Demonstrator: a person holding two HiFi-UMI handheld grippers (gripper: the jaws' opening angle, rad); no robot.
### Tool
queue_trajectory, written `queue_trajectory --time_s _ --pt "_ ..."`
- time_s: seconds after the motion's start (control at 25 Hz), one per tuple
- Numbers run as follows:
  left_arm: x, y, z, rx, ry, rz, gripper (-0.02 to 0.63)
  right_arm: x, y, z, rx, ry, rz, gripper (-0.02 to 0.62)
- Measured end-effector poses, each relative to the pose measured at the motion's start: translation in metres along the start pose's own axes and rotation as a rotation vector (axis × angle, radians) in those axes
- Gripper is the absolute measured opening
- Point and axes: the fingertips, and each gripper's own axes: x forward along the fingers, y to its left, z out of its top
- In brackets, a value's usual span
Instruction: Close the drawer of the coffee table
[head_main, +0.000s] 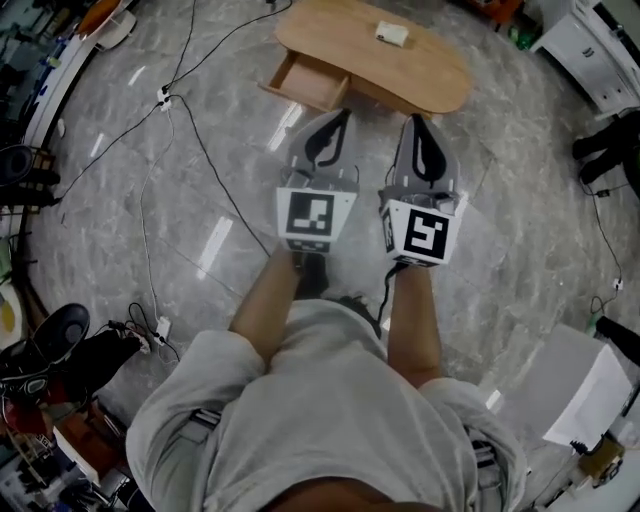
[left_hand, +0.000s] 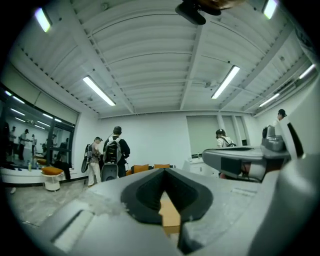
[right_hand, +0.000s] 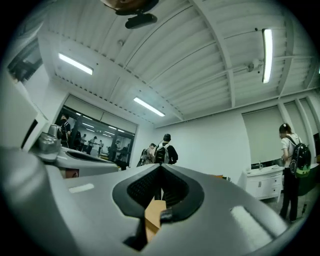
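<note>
An oval wooden coffee table (head_main: 420, 75) stands on the grey floor ahead of me. Its drawer (head_main: 305, 82) sticks out open on the table's near left side, toward me. My left gripper (head_main: 343, 116) is shut and empty, its tip just short of the drawer front. Shut and empty too, my right gripper (head_main: 417, 121) points at the table's near edge. Through the closed jaws of the left gripper (left_hand: 165, 172) and the right gripper (right_hand: 161, 168) only a sliver of tan wood (left_hand: 169, 216) shows.
A small white box (head_main: 393, 34) lies on the tabletop. Cables (head_main: 175, 100) run over the floor at left. A white box (head_main: 585, 390) sits at lower right, white cabinets (head_main: 600, 50) at upper right. Several people (left_hand: 116, 152) stand far off in the room.
</note>
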Motion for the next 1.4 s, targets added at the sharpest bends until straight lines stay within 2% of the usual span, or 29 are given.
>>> queue_trajectory --time_s 0.12,0.24,0.44,0.64,0.92,1.12,1.28,1.4 --pt "0.004 0.053 -0.001 -0.026 -0.005 0.095 0.02 0.041 0.034 -0.008 -0.005 -0.001 0.075 0.006" --pt "0.002 0.091 -0.007 -0.015 -0.006 0.141 0.021 0.066 0.063 -0.012 -0.009 -0.023 0.124 0.006" --pt "0.004 0.157 -0.017 -0.029 0.01 0.186 0.021 0.116 0.114 -0.019 0.02 -0.004 0.179 0.006" --pt "0.017 0.223 -0.031 -0.043 0.026 0.21 0.021 0.164 0.146 -0.025 -0.009 0.018 0.203 0.006" --pt "0.042 0.258 -0.037 -0.082 0.025 0.219 0.02 0.201 0.149 -0.036 -0.024 0.053 0.216 0.006" --pt "0.066 0.271 -0.035 -0.074 0.019 0.222 0.02 0.232 0.141 -0.039 -0.025 0.047 0.226 0.006" --pt "0.107 0.304 -0.05 -0.061 0.032 0.219 0.02 0.28 0.139 -0.058 -0.011 0.038 0.231 0.006" --pt "0.153 0.322 -0.056 -0.037 0.051 0.208 0.02 0.324 0.12 -0.07 0.008 0.035 0.219 0.006"
